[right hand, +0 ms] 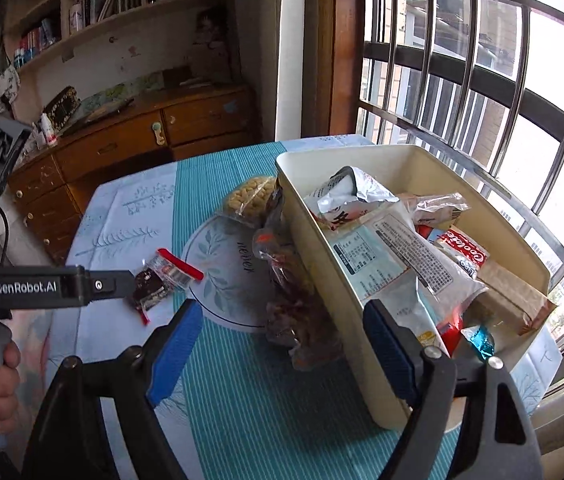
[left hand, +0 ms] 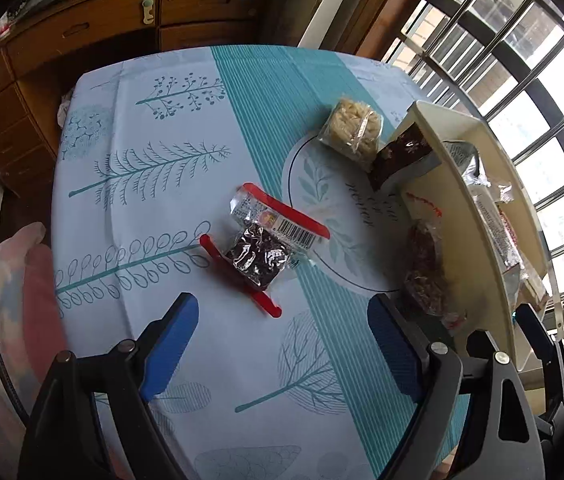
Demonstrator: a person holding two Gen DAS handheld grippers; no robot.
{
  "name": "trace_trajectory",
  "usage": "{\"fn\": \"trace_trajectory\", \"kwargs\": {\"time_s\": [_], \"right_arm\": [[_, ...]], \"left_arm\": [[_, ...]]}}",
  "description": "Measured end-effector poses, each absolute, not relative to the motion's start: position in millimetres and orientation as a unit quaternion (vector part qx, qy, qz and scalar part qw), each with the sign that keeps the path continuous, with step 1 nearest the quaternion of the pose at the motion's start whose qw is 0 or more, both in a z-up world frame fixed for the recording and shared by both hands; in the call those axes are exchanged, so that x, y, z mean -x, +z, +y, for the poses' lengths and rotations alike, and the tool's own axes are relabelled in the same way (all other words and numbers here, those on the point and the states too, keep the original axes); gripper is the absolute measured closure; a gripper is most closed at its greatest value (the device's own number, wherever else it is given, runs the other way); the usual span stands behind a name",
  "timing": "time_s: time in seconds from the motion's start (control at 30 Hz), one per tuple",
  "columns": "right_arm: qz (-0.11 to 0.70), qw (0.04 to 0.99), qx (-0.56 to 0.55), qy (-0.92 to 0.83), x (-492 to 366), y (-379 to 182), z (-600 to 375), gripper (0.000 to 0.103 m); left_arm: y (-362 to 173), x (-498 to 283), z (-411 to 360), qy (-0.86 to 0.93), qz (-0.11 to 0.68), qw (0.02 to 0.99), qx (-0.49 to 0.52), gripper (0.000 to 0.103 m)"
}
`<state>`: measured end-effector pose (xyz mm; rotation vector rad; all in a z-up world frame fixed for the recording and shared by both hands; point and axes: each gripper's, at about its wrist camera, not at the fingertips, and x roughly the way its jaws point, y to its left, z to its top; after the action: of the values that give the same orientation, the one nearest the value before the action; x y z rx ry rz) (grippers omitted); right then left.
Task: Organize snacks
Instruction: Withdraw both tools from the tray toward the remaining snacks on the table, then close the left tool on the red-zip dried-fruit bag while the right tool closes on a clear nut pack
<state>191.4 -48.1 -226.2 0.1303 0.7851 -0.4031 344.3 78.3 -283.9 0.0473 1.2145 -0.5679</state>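
Both claws gape empty: left claw [left hand: 282,344] just short of the red-edged snack packet [left hand: 261,248], right claw [right hand: 282,352] beside the bin [right hand: 322,232].

Left tongs [left hand: 282,344] and right tongs [right hand: 282,348] have black frames, ribbed blue pads and silver screws; the left's handle reads "GenRobot.AI"; a black cable trails.

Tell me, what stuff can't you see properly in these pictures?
- Bottom of the cream box, right wrist view: the piled packets cover it.
- Brown snack bag, right wrist view: its crinkly wrapper blurs what is inside.
- Red-edged packet, left wrist view: its print is too small to read.
- Box's near end, left wrist view: the right gripper blocks it.
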Motion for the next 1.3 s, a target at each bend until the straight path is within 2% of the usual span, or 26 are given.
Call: {"fn": "trace_trajectory", "kwargs": {"time_s": [0.1, 0.23, 0.4, 0.63, 1.1, 1.23, 1.3], "right_arm": [[0.396, 0.896, -0.035, -0.199, -196, -235, -42, 0.022], [0.425, 0.88, -0.011, -0.209, -204, -246, -40, 0.033], [0.445, 0.868, 0.014, -0.219, -211, -259, -39, 0.037], [0.475, 0.853, 0.042, -0.211, -223, -275, -31, 0.049], [0.5, 0.833, 0.078, -0.222, -241, -298, -29, 0.054], [0.5, 0.832, 0.083, -0.225, -243, -299, -30, 0.056], [0.501, 0.831, 0.086, -0.227, -243, -300, -31, 0.058]], "left_arm": [[-293, -351, 69, -0.253, 0.576, 0.776, -0.045, 0.017], [-307, -362, 56, -0.244, 0.592, 0.766, -0.063, 0.017], [-320, -373, 39, -0.226, 0.595, 0.764, -0.105, 0.017], [-333, -385, 32, -0.219, 0.598, 0.763, -0.111, 0.017], [-348, -396, 28, -0.225, 0.579, 0.776, -0.113, 0.018], [-349, -392, 25, -0.224, 0.576, 0.778, -0.109, 0.02], [-347, -391, 25, -0.223, 0.573, 0.781, -0.108, 0.024]]}}
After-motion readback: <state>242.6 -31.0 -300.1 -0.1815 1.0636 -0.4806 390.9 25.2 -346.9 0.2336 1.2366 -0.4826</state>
